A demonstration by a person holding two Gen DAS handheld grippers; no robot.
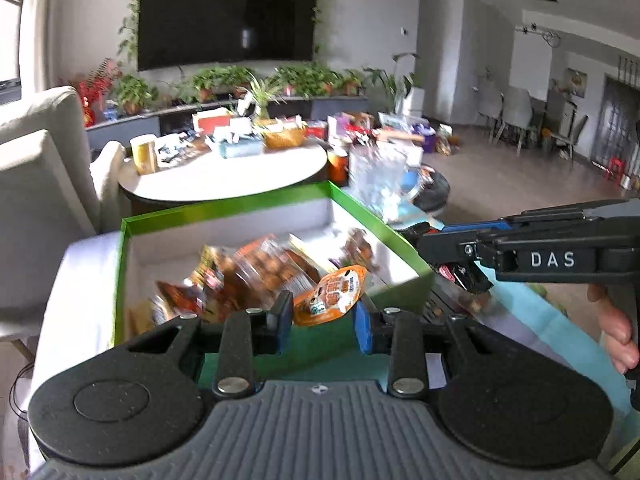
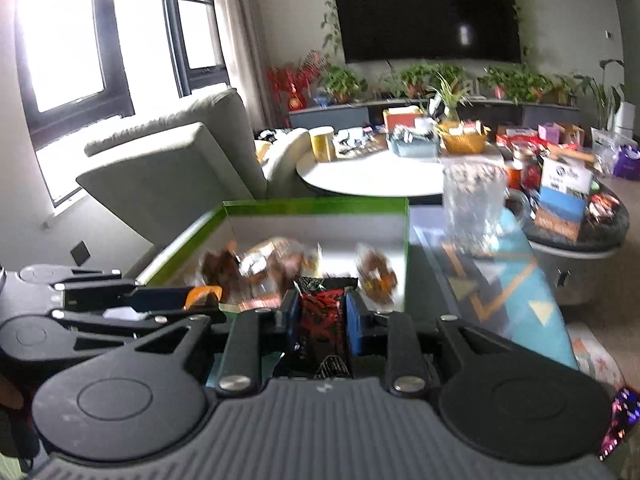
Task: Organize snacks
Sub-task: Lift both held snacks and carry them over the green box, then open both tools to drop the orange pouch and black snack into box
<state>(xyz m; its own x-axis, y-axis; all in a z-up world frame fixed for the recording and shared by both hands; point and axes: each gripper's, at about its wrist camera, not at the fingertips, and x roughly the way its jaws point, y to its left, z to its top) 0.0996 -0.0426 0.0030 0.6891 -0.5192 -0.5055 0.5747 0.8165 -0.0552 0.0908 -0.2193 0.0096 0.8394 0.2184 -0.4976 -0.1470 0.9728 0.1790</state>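
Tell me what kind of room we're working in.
Most likely a home living room: a wall-mounted TV, a grey sofa, and a round table crowded with household items.

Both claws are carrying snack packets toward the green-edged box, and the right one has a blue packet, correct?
Not quite: the right wrist view shows the right claw gripping a black-and-red foil packet, not blue. The left claw holds an orange pouch near the green-edged cardboard box.

Left tongs point(image 1: 322, 322) clamping an orange packet point(image 1: 330, 294), right tongs point(image 2: 322, 316) gripping a red-black packet point(image 2: 322, 320)
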